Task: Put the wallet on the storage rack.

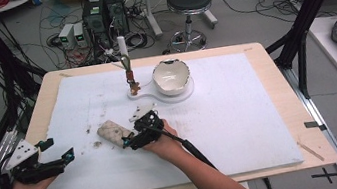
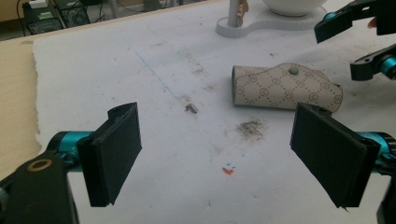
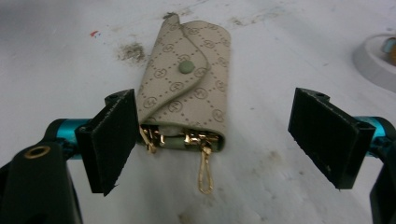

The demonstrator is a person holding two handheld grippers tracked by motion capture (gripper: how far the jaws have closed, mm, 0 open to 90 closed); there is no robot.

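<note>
A beige patterned key pouch (image 1: 112,130) with a green snap lies flat on the white board (image 1: 241,124). In the right gripper view the pouch (image 3: 189,88) has gold clasps (image 3: 203,173) hanging out of its near end. My right gripper (image 3: 219,140) is open, its left jaw beside the pouch's near corner and its right jaw well clear. From above, the right gripper (image 1: 132,133) sits at the pouch's right end. My left gripper (image 1: 58,148) is open and empty near the board's left front. In its own view the left gripper (image 2: 219,154) faces the pouch (image 2: 285,88) from a distance.
A white bowl (image 1: 171,76) rests on a white base (image 1: 142,94) at the board's back centre, beside a post with a key hanging (image 1: 129,74). Dirt specks (image 2: 252,127) and a red mark (image 2: 227,171) dot the board. A stool (image 1: 188,3) and computers (image 1: 104,13) stand beyond the table.
</note>
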